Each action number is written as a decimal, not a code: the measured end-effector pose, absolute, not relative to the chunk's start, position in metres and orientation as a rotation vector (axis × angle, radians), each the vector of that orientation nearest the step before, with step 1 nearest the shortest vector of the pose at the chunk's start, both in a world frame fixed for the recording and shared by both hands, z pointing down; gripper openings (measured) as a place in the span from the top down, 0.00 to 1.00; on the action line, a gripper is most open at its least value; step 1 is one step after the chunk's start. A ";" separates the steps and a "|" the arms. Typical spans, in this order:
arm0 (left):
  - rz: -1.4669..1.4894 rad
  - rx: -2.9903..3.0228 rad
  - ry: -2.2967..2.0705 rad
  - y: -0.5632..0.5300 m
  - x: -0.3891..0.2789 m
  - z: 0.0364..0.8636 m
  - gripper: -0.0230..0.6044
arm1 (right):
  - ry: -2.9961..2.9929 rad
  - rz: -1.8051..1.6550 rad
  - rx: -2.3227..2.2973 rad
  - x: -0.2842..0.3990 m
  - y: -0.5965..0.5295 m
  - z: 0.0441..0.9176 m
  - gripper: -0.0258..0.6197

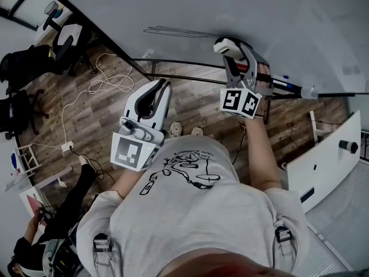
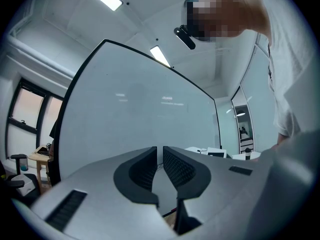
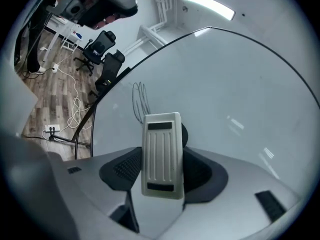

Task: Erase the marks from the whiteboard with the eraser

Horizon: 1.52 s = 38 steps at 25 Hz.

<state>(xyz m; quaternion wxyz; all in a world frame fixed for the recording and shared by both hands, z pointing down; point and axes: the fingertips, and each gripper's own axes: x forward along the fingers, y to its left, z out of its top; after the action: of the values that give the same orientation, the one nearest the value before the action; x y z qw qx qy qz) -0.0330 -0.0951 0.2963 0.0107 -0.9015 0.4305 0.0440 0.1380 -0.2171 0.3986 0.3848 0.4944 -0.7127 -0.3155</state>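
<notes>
A large whiteboard (image 1: 230, 10) fills the top of the head view, with thin dark marks (image 1: 173, 32) on it near its lower edge. The same marks (image 3: 140, 99) show in the right gripper view, just above and left of the eraser. My right gripper (image 1: 230, 46) is shut on a white ribbed eraser (image 3: 161, 154), held up close to the board. That eraser (image 1: 226, 44) sits right of the marks. My left gripper (image 1: 163, 86) hangs lower, away from the board, jaws shut with nothing between them (image 2: 160, 159).
The board's black frame and tray rail (image 1: 184, 65) run below the marks. Wood floor (image 1: 86, 108) with white cables (image 1: 104, 79) lies beneath. Office chairs (image 1: 34, 56) stand at the left, a white desk (image 1: 328, 154) at the right, and a person (image 1: 52, 229) crouches at lower left.
</notes>
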 end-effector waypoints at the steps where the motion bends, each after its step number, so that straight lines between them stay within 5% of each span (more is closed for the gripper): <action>1: 0.135 -2.813 1.344 -0.095 -0.033 0.297 0.88 | -1.821 -0.809 1.270 0.137 -0.215 0.387 0.56; 10: 0.139 -2.811 1.349 -0.098 -0.036 0.296 0.88 | -1.812 -0.871 1.365 0.145 -0.221 0.310 0.56; 38: 0.162 -2.810 1.370 -0.102 -0.033 0.297 0.88 | -1.731 -0.950 1.409 0.155 -0.242 0.325 0.56</action>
<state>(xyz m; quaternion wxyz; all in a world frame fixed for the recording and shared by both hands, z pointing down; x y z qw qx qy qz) -0.0330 -0.1023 0.2966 0.0055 -0.8977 0.4376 0.0516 0.1549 -0.2417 0.3255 0.3502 0.5441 -0.6684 -0.3668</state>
